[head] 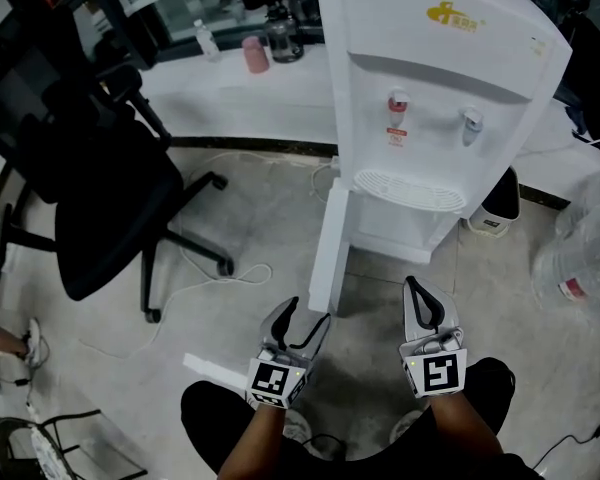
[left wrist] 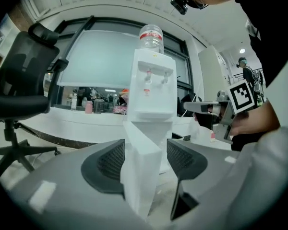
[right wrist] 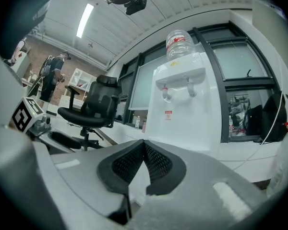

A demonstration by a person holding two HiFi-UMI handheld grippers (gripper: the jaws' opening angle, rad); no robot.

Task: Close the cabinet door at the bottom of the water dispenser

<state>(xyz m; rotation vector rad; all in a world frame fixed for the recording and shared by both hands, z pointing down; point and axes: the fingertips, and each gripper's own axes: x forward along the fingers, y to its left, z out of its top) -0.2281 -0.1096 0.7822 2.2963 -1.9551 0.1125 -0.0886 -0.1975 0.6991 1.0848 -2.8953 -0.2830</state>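
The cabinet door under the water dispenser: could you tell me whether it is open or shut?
Open: the cabinet door stands swung out edge-on from the water dispenser.

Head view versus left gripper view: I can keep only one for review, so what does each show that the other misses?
Only the head view: both tools from above, the left tool open at the swung-out cabinet door, the right tool shut, plus the floor cable.
Only the left gripper view: the door's edge standing between the left tool's separated pads, and the water bottle on top.
Both: the water dispenser, the office chair, the counter.
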